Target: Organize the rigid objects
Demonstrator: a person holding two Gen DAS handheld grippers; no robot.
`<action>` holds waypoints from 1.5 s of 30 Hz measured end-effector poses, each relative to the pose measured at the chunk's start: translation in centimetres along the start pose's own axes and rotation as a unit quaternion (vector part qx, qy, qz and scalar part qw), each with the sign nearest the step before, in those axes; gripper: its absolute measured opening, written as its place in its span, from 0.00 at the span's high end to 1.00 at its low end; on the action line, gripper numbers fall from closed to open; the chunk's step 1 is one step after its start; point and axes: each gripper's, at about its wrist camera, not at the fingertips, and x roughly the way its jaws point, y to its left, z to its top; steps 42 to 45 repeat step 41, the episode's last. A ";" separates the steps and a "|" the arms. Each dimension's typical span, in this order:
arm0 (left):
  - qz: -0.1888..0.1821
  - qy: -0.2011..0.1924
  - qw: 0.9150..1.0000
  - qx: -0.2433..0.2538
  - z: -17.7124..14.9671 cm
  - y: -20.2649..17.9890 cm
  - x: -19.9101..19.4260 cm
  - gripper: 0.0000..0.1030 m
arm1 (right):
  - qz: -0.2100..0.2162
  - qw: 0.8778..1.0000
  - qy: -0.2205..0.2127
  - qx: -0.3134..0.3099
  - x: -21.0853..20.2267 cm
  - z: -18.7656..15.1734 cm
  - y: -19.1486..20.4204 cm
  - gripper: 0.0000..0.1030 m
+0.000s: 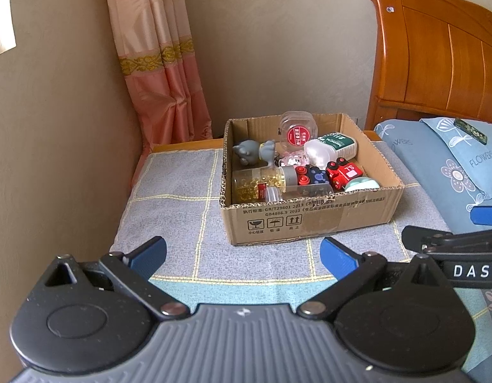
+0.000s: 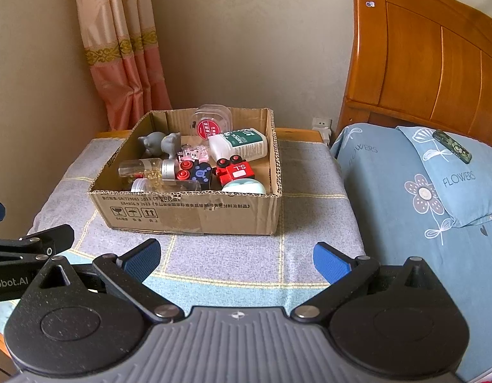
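Observation:
A cardboard box [image 1: 309,220] [image 2: 188,214] stands on a cloth-covered bedside table. Inside lie a grey elephant toy [image 1: 254,151] [image 2: 160,143], a clear bottle of yellow capsules [image 1: 262,180] [image 2: 144,166], a white and green bottle [image 1: 332,146] [image 2: 242,145], a red toy train [image 1: 345,172] [image 2: 234,170], a dark blue toy block [image 1: 316,175] [image 2: 199,172], a round red-lidded clear jar [image 1: 297,129] [image 2: 211,124] and a pale green round case [image 1: 362,185] [image 2: 244,186]. My left gripper [image 1: 242,257] hangs open before the box. My right gripper [image 2: 236,255] is open too, holding nothing.
A checked grey cloth [image 1: 175,198] [image 2: 309,172] covers the table. A bed with blue flowered bedding [image 2: 421,191] and a wooden headboard [image 2: 431,51] lies to the right. A pink curtain [image 1: 160,63] hangs at the back left. A patterned flat case [image 2: 453,146] rests on the pillow.

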 end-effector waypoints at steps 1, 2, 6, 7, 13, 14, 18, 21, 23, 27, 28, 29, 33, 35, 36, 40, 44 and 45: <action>0.000 0.000 1.000 0.000 0.0 0.0 0.0 0.01 | 0.000 1.000 0.000 0.000 0.0 0.0 0.0 0.00; 0.000 0.000 1.000 0.001 0.0 0.0 0.0 0.01 | 0.000 1.000 0.000 0.000 0.0 0.0 0.1 0.00; 0.001 0.000 1.000 0.000 0.0 0.0 -0.1 0.01 | 0.000 1.000 -0.001 0.000 0.0 0.1 0.1 0.00; 0.001 0.000 1.000 0.000 0.0 0.0 -0.1 0.01 | 0.000 1.000 -0.001 0.000 0.0 0.1 0.1 0.00; 0.000 -0.002 1.000 -0.001 0.1 0.0 -0.2 0.01 | 0.000 1.000 -0.001 0.000 0.0 0.1 0.1 0.00; 0.000 -0.002 1.000 -0.001 0.1 0.0 -0.2 0.01 | 0.000 1.000 -0.001 0.000 0.0 0.0 0.1 0.00; 0.000 -0.002 1.000 -0.001 0.1 0.0 -0.3 0.01 | -0.001 1.000 -0.001 0.000 0.0 0.0 0.1 0.00; 0.000 -0.002 1.000 -0.002 0.1 0.0 -0.3 0.01 | -0.001 1.000 -0.001 0.000 0.0 0.0 0.1 0.00; 0.000 -0.003 1.000 -0.002 0.1 0.0 -0.3 0.01 | -0.001 1.000 -0.002 0.000 0.0 0.1 0.1 0.00; -0.001 -0.003 1.000 -0.003 0.2 -0.1 -0.3 0.01 | 0.000 1.000 -0.003 -0.001 -0.1 0.2 0.1 0.00; -0.001 -0.003 1.000 -0.003 0.2 0.0 -0.3 0.01 | 0.000 1.000 -0.003 -0.001 -0.1 0.2 0.1 0.00; -0.001 -0.003 1.000 -0.003 0.2 0.0 -0.3 0.01 | 0.000 1.000 -0.003 -0.001 -0.1 0.2 0.1 0.00; -0.001 -0.003 1.000 -0.004 0.3 0.0 -0.3 0.01 | -0.001 1.000 -0.003 -0.001 -0.1 0.2 0.1 0.00; -0.003 -0.004 1.000 -0.005 0.4 0.0 -0.3 0.01 | -0.001 1.000 -0.004 -0.001 -0.2 0.3 0.1 0.00; -0.003 -0.004 1.000 -0.005 0.4 0.0 -0.3 0.01 | 0.000 1.000 -0.004 -0.001 -0.2 0.3 0.1 0.00; -0.003 -0.004 1.000 -0.006 0.5 0.0 -0.3 0.01 | -0.001 1.000 -0.005 -0.001 -0.3 0.4 0.1 0.00; -0.004 -0.004 1.000 -0.005 0.5 0.0 -0.3 0.01 | -0.001 1.000 -0.005 -0.001 -0.3 0.4 0.1 0.00; -0.004 -0.004 1.000 -0.005 0.5 0.0 -0.3 0.01 | -0.001 1.000 -0.005 -0.001 -0.3 0.4 0.1 0.00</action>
